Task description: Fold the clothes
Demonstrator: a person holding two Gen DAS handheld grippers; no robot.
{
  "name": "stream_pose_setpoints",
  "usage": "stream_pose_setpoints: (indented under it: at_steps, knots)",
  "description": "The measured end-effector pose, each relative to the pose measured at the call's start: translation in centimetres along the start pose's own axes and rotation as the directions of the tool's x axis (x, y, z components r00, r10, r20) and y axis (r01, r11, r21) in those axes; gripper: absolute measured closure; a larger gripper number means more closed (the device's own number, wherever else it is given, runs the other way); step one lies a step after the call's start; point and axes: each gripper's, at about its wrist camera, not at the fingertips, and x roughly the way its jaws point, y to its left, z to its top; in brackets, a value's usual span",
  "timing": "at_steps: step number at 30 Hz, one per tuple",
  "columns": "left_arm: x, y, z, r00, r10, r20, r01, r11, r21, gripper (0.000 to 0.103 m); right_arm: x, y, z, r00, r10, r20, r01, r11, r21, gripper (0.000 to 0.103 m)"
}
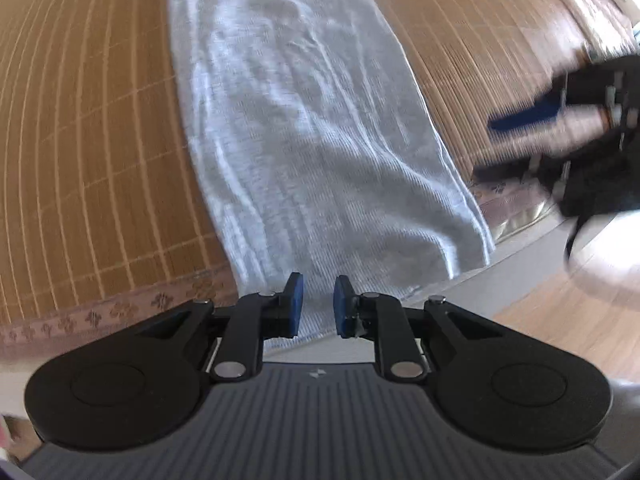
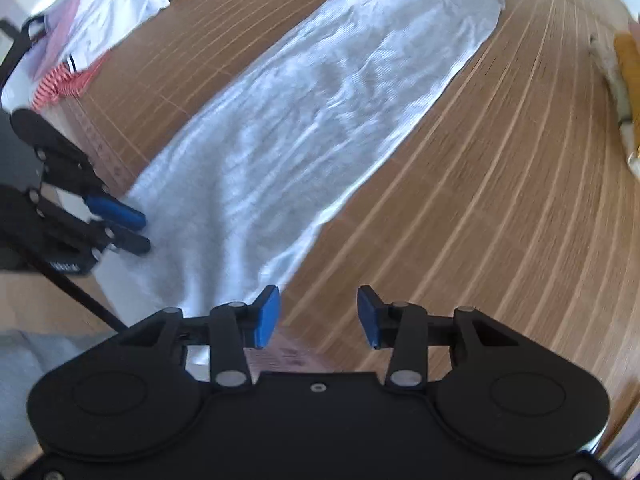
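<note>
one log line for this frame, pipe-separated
stage: pre-grasp | garment: grey garment flat, lengthwise on bamboo mat | left gripper: open, at near hem | right gripper: open, over mat beside near corner | pile: far left

A bamboo mat (image 2: 460,208) with a patterned brownish border (image 1: 120,312) covers the supporting surface, its slats running in long parallel lines. A long, light grey garment (image 2: 320,120) lies stretched out flat and wrinkled across the mat, its near end hanging over the bordered edge. At the mat's far left corner in the right wrist view sits a heap of clothes (image 2: 92,28) in white, red-striped and dark blue fabric, and along the right edge lies something yellow and cream (image 2: 626,80), too blurred to identify.
</note>
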Motion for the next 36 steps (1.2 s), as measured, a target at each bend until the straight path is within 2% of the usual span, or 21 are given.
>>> stream_pose_setpoints:
  at_steps: [2, 4, 7, 10, 12, 14, 17, 23, 27, 28, 29, 30, 32, 33, 36]
  knots:
    - [-0.5, 1.1, -0.2, 1.000, 0.018, 0.016, -0.017, 0.998, -0.068, 0.078, 0.5, 0.4, -0.2, 0.997, 0.068, -0.020, -0.066, 0.993, 0.101, 0.053]
    - [-0.7, 2.4, -0.2, 0.998, 0.048, 0.029, -0.044, 0.993, -0.109, 0.071, 1.4, 1.0, -0.5, 0.994, 0.105, -0.034, -0.099, 0.982, 0.160, 0.050]
    - [-0.4, 4.0, -0.4, 0.998, 0.069, 0.016, -0.066, 0.988, -0.141, 0.064, 2.2, 1.9, -0.7, 0.994, 0.102, -0.042, -0.093, 0.981, 0.172, 0.047]
    - [0.7, 4.3, 0.1, 1.000, 0.003, 0.007, -0.002, 0.989, -0.147, 0.063, 2.5, 2.1, -0.5, 0.995, 0.101, -0.019, -0.096, 0.976, 0.195, 0.045]
    - [1.3, 3.8, 0.5, 1.000, -0.019, 0.013, 0.021, 0.993, -0.115, 0.060, 2.6, 2.0, -0.2, 0.995, 0.096, 0.007, -0.095, 0.970, 0.225, 0.045]
    - [1.3, 3.3, 0.7, 0.999, 0.010, 0.044, -0.006, 0.996, -0.091, 0.055, 2.6, 1.9, 0.0, 0.996, 0.086, 0.011, -0.086, 0.961, 0.262, 0.045]
    - [1.3, 3.5, 1.3, 0.999, 0.005, 0.049, -0.001, 0.996, -0.085, 0.055, 3.0, 2.1, 0.5, 0.999, 0.043, 0.001, -0.042, 0.955, 0.294, 0.046]
    - [1.6, 4.0, 1.5, 0.999, -0.031, 0.025, 0.033, 0.997, -0.073, 0.055, 3.6, 4.2, 1.6, 0.996, -0.085, -0.010, 0.084, 0.963, 0.256, 0.049]
    - [1.8, 3.1, 1.6, 1.000, 0.013, 0.021, -0.012, 0.999, -0.041, 0.063, 4.0, 5.5, 2.1, 0.987, -0.161, -0.024, 0.163, 0.962, 0.220, 0.061]
    - [1.7, 2.9, 1.6, 1.000, 0.022, 0.022, -0.021, 0.999, -0.026, 0.073, 4.1, 5.8, 2.2, 0.983, -0.180, -0.028, 0.182, 0.960, 0.211, 0.062]
    - [1.8, 2.8, 1.7, 1.000, 0.019, 0.021, -0.018, 0.999, -0.027, 0.078, 4.2, 6.2, 2.3, 0.979, -0.199, -0.031, 0.201, 0.959, 0.201, 0.065]
    - [1.8, 2.8, 1.8, 1.000, 0.013, 0.018, -0.012, 0.999, -0.031, 0.089, 4.2, 6.3, 2.4, 0.977, -0.212, -0.034, 0.214, 0.957, 0.198, 0.071]
    - [1.7, 2.6, 1.9, 1.000, 0.007, 0.016, -0.006, 1.000, -0.019, 0.092, 4.1, 6.4, 2.4, 0.976, -0.216, -0.038, 0.219, 0.953, 0.207, 0.076]
    - [1.6, 2.6, 1.9, 1.000, 0.007, 0.022, -0.007, 1.000, -0.007, 0.093, 4.1, 6.3, 2.5, 0.978, -0.206, -0.034, 0.208, 0.952, 0.223, 0.091]
    - [0.6, 3.0, 1.4, 0.999, 0.001, 0.037, -0.001, 1.000, 0.004, 0.094, 3.5, 5.7, 2.5, 0.987, -0.161, -0.018, 0.159, 0.942, 0.295, 0.095]
